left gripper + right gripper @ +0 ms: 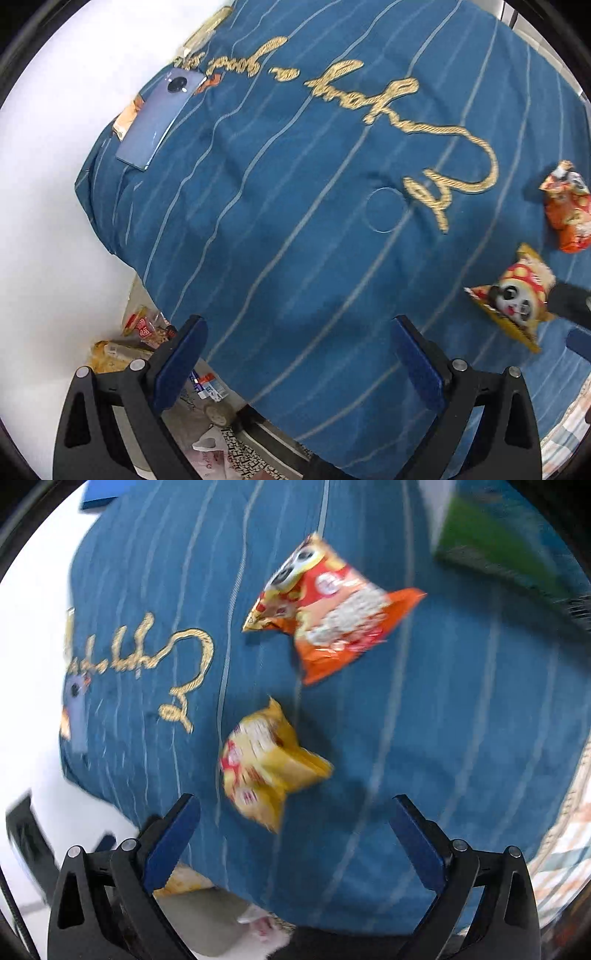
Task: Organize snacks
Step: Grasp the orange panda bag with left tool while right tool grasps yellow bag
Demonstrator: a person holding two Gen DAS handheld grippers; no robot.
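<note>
Two snack bags lie on a blue striped cushion point(277, 221) with gold script. The yellow panda bag point(266, 764) sits just ahead of my right gripper point(295, 834), which is open and empty. Farther off lies the orange panda bag point(332, 616). In the left wrist view the yellow bag point(513, 295) and the orange bag point(565, 210) are at the far right, well away from my left gripper point(301, 354), which is open over bare cushion. A dark shape beside the yellow bag looks like the other gripper's finger point(569, 302).
A blue phone point(159, 122) rests on the cushion's far left corner, over an orange packet. More snack packets point(144, 332) lie below the cushion's left edge on a white surface. A green box point(498, 542) stands at the back right. The right wrist view is blurred.
</note>
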